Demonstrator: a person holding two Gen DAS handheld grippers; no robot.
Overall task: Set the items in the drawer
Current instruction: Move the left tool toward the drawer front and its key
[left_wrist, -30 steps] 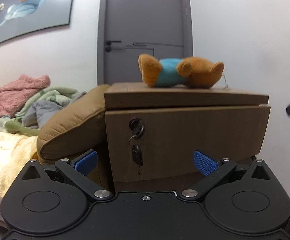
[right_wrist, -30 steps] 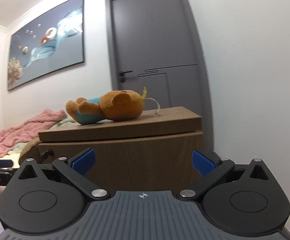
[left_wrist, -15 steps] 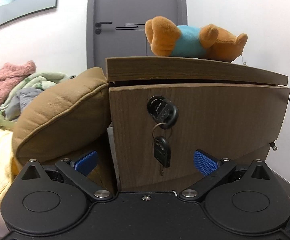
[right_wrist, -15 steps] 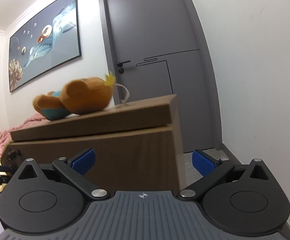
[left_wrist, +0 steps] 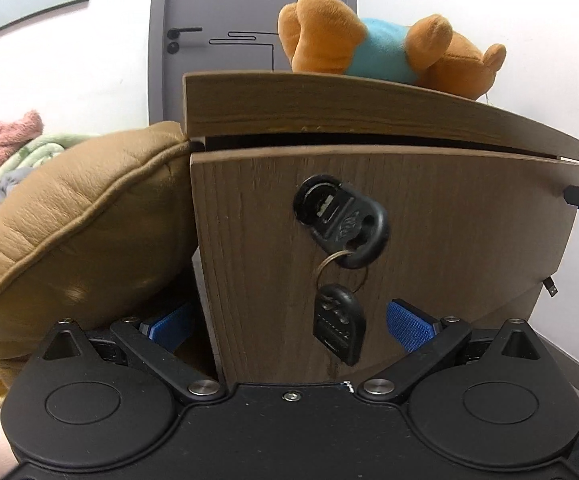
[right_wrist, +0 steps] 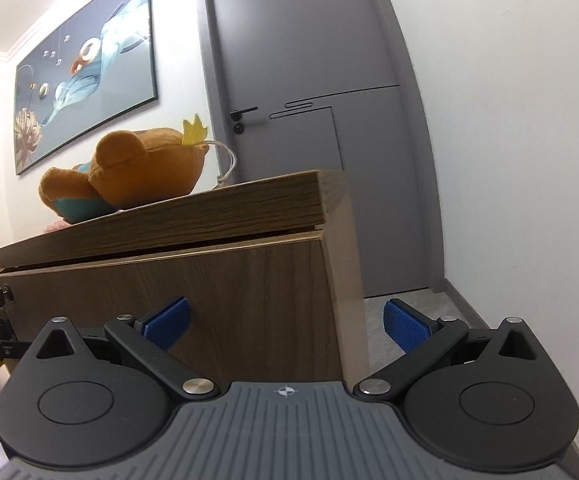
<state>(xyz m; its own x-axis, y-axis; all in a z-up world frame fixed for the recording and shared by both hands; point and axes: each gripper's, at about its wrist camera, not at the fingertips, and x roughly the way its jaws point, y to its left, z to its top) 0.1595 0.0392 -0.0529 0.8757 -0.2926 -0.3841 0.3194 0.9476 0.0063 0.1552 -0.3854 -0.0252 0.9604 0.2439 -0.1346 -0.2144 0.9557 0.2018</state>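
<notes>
While the left gripper (left_wrist: 291, 326) sits low and close before the drawer front (left_wrist: 449, 240), its ribbed blue pads (left_wrist: 409, 324) stand wide apart with nothing between them, straddling the panel's left edge. The front is a flat slab of dark wood-grain laminate, and a thin dark gap runs between it and the thick top board (left_wrist: 329, 108). A black plastic key (left_wrist: 341, 220) sits in the round lock, and a second key (left_wrist: 339, 328) dangles from it on a metal ring. On the top board lies a plush bear (left_wrist: 369, 48), fuzzy orange with a blue shirt. A puffy tan leather cushion (left_wrist: 73, 232) presses against the cabinet's left side. The right gripper (right_wrist: 285, 326) is also spread open and empty, straddling the cabinet's right corner (right_wrist: 341, 272); a smooth grey door (right_wrist: 309, 80) stands far behind.
</notes>
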